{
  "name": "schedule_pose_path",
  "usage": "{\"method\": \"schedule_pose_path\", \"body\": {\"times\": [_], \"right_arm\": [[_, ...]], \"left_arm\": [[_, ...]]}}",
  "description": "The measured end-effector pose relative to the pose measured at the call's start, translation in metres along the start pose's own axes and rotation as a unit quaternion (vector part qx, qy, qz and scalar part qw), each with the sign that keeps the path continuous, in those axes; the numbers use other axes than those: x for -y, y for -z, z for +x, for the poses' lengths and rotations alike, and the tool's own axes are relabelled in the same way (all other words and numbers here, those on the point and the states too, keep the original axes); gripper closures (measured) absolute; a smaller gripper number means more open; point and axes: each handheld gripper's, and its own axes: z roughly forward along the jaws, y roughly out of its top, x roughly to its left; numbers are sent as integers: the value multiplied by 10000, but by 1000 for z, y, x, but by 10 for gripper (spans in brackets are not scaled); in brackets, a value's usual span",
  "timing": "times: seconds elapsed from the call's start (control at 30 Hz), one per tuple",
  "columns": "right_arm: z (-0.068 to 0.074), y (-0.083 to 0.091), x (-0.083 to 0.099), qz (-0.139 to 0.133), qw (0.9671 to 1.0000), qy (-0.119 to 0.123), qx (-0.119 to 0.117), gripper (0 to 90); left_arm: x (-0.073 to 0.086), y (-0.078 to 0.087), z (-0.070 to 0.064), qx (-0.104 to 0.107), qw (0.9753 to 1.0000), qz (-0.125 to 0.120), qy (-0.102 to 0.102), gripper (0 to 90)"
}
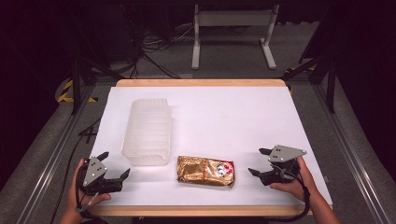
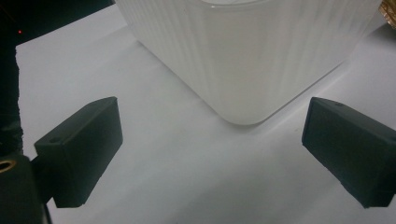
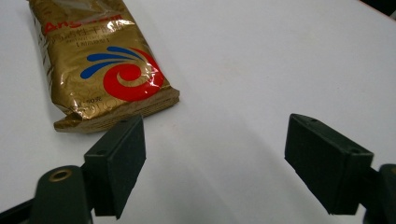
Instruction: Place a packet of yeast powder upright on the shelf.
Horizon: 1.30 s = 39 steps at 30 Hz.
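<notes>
A gold foil packet [image 1: 205, 171] with a red and blue swirl lies flat near the table's front middle; its end [image 3: 100, 70] is just ahead of my right gripper's left jaw. A translucent ribbed plastic bin [image 1: 147, 131] stands left of the packet, and its near corner [image 2: 247, 56] faces my left gripper. My left gripper [image 1: 114, 165] is open at the front left, a short way from the bin, with nothing between its jaws [image 2: 212, 154]. My right gripper [image 1: 259, 162] is open at the front right, pointing towards the packet, also holding nothing [image 3: 215, 163].
A white sheet [image 1: 224, 116] covers the wooden table, with bare room across its back and right. Cables and a white table frame [image 1: 233, 28] lie on the floor behind. Metal rails run along both sides.
</notes>
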Motion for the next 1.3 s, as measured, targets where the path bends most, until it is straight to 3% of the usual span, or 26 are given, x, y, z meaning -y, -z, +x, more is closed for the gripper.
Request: {"method": "schedule_pose_path", "body": {"times": [0.3,0.57,0.7,0.8,0.9,1.07,1.3], "right_arm": [[0,-3,1,-105,9999,14,90,176],[2,-5,-8,-153,9999,17,-11,205],[2,-11,-21,-228,9994,72,-239,210],[4,-17,-30,-160,9992,215,-287,210],[11,-30,-47,-84,9977,418,-531,211],[18,-49,-71,29,9947,619,-820,212],[33,-85,-101,329,9872,992,-1204,210]], "left_arm": [[0,-1,0,55,10000,19,-9,60],[1,0,-1,62,10000,48,-30,60],[2,0,-1,61,9999,80,-9,60],[2,1,-1,58,10000,76,4,60],[3,1,-2,66,9999,98,-9,60],[3,2,-2,65,9999,97,-14,60],[3,2,-2,63,9999,90,-1,60]]}}
